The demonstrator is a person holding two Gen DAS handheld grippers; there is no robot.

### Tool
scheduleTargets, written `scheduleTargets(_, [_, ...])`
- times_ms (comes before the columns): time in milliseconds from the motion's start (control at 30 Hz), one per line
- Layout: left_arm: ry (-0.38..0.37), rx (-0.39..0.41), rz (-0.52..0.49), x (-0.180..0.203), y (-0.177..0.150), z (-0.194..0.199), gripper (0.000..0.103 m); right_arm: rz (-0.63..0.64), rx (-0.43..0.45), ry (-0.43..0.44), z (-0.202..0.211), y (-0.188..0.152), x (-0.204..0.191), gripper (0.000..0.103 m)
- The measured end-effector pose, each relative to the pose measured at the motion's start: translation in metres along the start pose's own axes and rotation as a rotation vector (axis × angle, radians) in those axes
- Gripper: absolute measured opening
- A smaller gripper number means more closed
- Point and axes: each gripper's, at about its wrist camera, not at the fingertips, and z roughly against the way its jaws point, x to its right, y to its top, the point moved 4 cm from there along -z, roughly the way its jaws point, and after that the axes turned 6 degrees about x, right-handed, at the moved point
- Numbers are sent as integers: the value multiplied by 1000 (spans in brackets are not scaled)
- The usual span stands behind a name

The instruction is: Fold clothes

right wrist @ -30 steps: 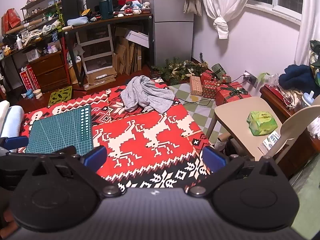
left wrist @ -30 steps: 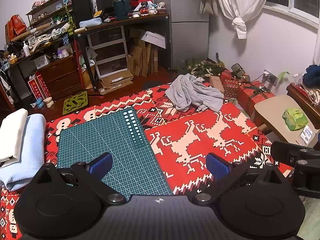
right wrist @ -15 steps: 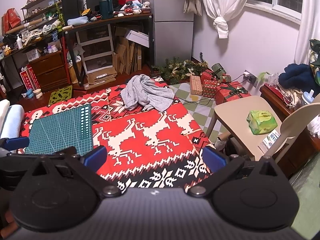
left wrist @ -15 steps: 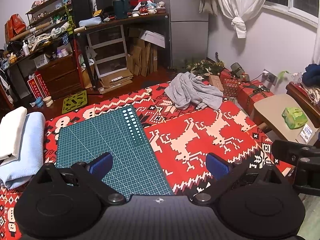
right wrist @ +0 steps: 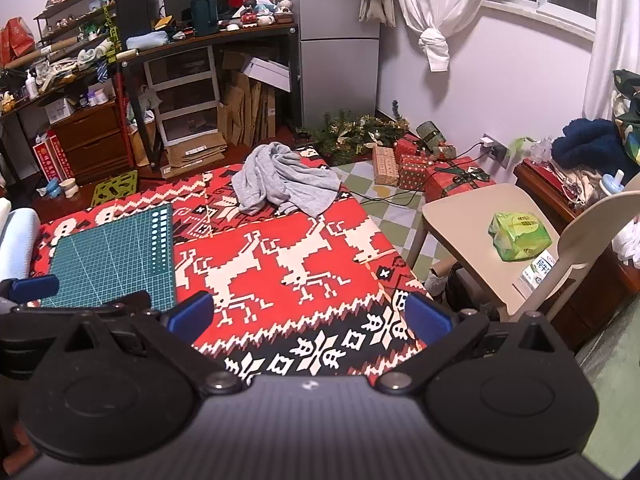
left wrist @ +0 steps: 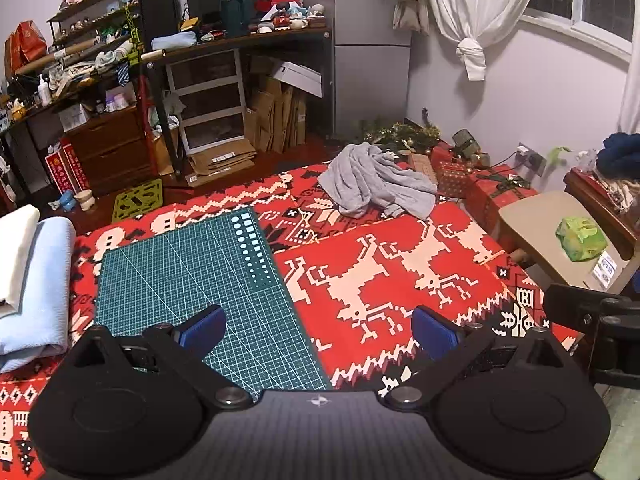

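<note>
Grey and crumpled, the sweatshirt lies upper centre of frame at the tabletop's far edge, out of reach, so both the left hand-held gripper and right hand-held gripper hang spread wide and empty, ready to reach for it.

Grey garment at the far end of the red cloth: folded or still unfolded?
Unfolded. The grey garment lies in a crumpled heap with loose ridges and no flat edges. Neither gripper touches it.

Soft grey garment — matt, gridded cutting mat.
</note>
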Motion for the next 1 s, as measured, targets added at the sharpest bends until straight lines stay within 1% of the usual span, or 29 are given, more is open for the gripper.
scheduleTargets(133, [-16, 7, 8, 0, -4, -4, 99, 9, -3, -1, -5, -4, -1, 103])
scheduleTargets(267, [-42, -13, 77, -3, -9, -14, 97, 22, -10, 4, -13, -9, -2, 103])
scheduleTargets(433, [5, -9, 67, -7, -17, -28, 96, 34, 2, -4, -30, -16, -3, 103])
scheduleTargets(533, [24, 31, 99, -14, -22, -35, 98, 24, 6, -16, -45, -20, -1, 103])
scheduleTargets(600, [4, 40, 146, -20, -26, -43, 98, 18, 11, -27, -57, -23, 1, 103])
scheduleTargets(733, [-114, 36, 210, -28, -32, -68, 98, 21, 34, -68, -85, -27, 3, 103])
scheduleTargets(800, [-178, 19, 236, -31, -36, -83, 98, 29, 42, -93, -100, -29, 2, 103])
scheduleTargets(833, [-197, 17, 248, -32, -37, -89, 98, 40, 47, -103, -109, -30, 2, 103])
scheduleTargets(867, [-204, 19, 257, -33, -38, -96, 98, 54, 56, -107, -117, -29, 0, 103])
scheduleTargets(967, [-177, 12, 266, -38, -38, -119, 98, 106, 93, -100, -143, -27, -6, 103])
scheduleTargets(1000, [-171, 5, 265, -40, -37, -127, 98, 121, 112, -85, -151, -24, -9, 103])
